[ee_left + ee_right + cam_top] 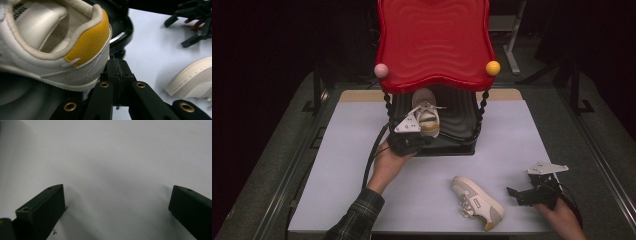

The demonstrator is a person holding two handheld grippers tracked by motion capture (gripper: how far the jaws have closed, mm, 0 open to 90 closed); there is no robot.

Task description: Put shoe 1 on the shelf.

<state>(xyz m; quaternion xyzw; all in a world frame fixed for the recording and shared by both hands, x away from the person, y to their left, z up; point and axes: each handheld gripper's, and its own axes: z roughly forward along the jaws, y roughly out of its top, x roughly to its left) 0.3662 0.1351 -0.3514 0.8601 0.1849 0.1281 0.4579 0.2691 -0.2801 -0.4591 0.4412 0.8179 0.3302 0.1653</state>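
A white sneaker with a yellow heel patch [426, 114] [62, 42] stands on the black lower shelf [459, 125] of a small rack, toe pointing to the back. My left gripper [424, 138] [117, 72] is shut just behind and below its heel, jaws pressed together with nothing visible between them. The matching sneaker [477, 202] [195, 80] lies on the white table top near the front edge. To the right of it my right gripper [518, 195] [117, 205] stands open, low over bare table, with nothing between its jaws.
The rack has a red wavy top shelf [434, 40] overhanging the lower one, with a pink ball [381, 70] and a yellow ball [493, 67] at its front corners and twisted black posts. The white table top [342, 165] [112, 157] spreads around the rack.
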